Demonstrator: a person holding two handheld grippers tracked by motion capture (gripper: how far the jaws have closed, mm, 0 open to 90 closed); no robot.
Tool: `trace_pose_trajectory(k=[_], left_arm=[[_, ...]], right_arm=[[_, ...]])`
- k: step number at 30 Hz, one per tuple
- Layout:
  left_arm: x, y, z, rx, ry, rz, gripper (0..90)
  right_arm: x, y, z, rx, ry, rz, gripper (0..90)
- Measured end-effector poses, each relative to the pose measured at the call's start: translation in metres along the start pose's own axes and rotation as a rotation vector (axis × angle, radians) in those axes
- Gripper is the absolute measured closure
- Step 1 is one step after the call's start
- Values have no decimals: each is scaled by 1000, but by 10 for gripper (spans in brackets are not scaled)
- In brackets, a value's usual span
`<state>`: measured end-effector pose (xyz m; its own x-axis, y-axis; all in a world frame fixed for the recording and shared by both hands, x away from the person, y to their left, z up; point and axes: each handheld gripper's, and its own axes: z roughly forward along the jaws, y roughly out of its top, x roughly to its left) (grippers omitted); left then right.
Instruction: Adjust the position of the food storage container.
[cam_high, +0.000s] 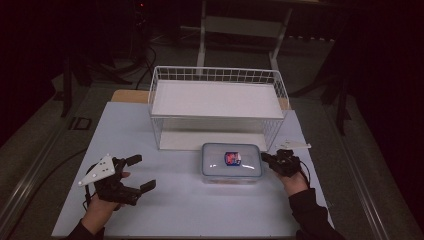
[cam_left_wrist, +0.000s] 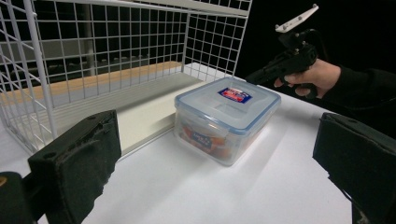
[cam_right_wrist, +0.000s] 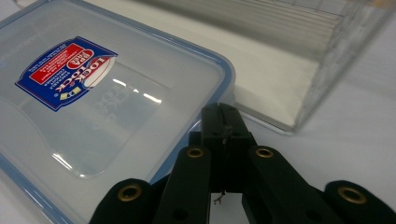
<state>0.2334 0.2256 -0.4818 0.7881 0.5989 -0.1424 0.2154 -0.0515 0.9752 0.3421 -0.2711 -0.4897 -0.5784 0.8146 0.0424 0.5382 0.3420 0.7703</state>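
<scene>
High view: lidded container (cam_high: 232, 163) on table (cam_high: 175, 210), just before wire rack (cam_high: 218, 107); left tongs (cam_high: 131, 174) spread, well apart.
Left gripper view: right tongs (cam_left_wrist: 254, 77) at the container's lid edge.
Right gripper view: jaws pressed together at lid corner. Judged step: approach; next move likely needs opening the jaws at a lid latch.

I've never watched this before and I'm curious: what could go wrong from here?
The right gripper, jaws shut, sits at the edge of the lidded plastic container; pushing there might slide it rather than unlatch anything. The container lies close to the wire rack, so it could bump the shelf. The left gripper is open and apart, steadying nothing.
</scene>
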Motion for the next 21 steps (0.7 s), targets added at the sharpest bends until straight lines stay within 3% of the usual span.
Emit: trace_pose_trajectory(k=[21], left_arm=[[-1,0,0,5,-1,4,11]], right_arm=[[32,17,20,-7,80,-50,900]])
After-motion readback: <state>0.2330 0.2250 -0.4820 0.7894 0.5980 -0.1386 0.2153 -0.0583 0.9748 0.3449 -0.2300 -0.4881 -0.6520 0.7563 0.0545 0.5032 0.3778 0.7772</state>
